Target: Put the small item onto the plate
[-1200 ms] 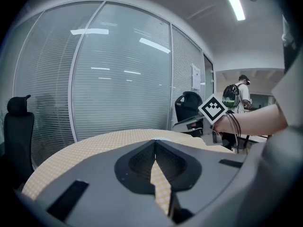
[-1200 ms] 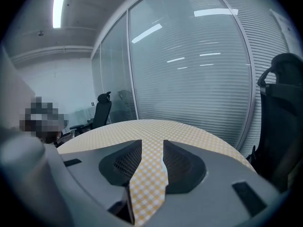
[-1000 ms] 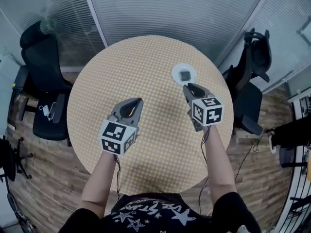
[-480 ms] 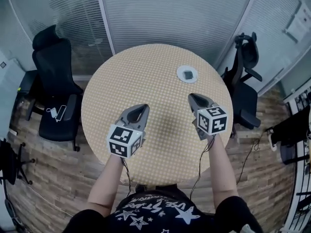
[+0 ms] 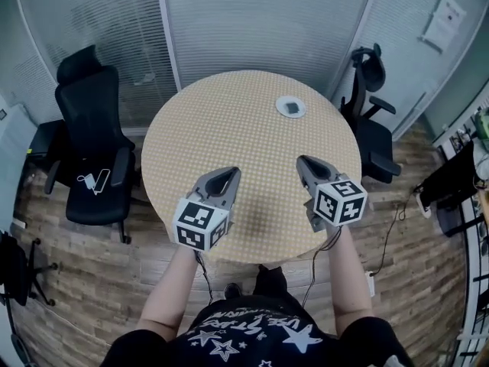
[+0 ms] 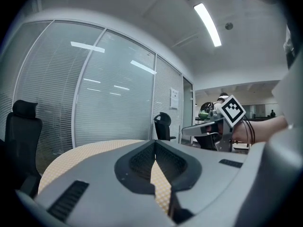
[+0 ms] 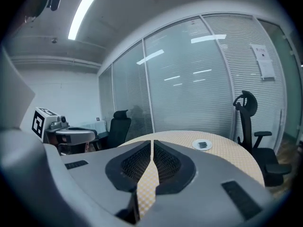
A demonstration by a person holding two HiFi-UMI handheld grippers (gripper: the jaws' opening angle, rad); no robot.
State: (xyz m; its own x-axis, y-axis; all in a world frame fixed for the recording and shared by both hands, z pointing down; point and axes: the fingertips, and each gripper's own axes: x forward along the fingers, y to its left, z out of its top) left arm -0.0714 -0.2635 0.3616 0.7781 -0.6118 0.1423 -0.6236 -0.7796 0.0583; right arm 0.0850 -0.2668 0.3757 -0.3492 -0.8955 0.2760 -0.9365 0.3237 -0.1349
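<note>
A small white plate (image 5: 290, 102) lies at the far right of the round yellow-checked table (image 5: 229, 121), with a small dark square item (image 5: 291, 108) resting on it. The right gripper view shows the same plate (image 7: 197, 145) and item (image 7: 203, 145) well ahead. My left gripper (image 5: 231, 171) hovers over the table's near edge, jaws shut and empty, as its own view (image 6: 154, 142) confirms. Beside it, my right gripper (image 5: 301, 160) is also shut with nothing in it (image 7: 152, 142), far short of the plate.
A black office chair (image 5: 92, 121) stands left of the table, and another (image 5: 370, 121) stands to the right near the plate. Glass walls with blinds run behind the table. The floor around it is wood.
Both grippers have pulled back from the table's middle to its near edge, the right one away from the plate. The item stays on the plate.
</note>
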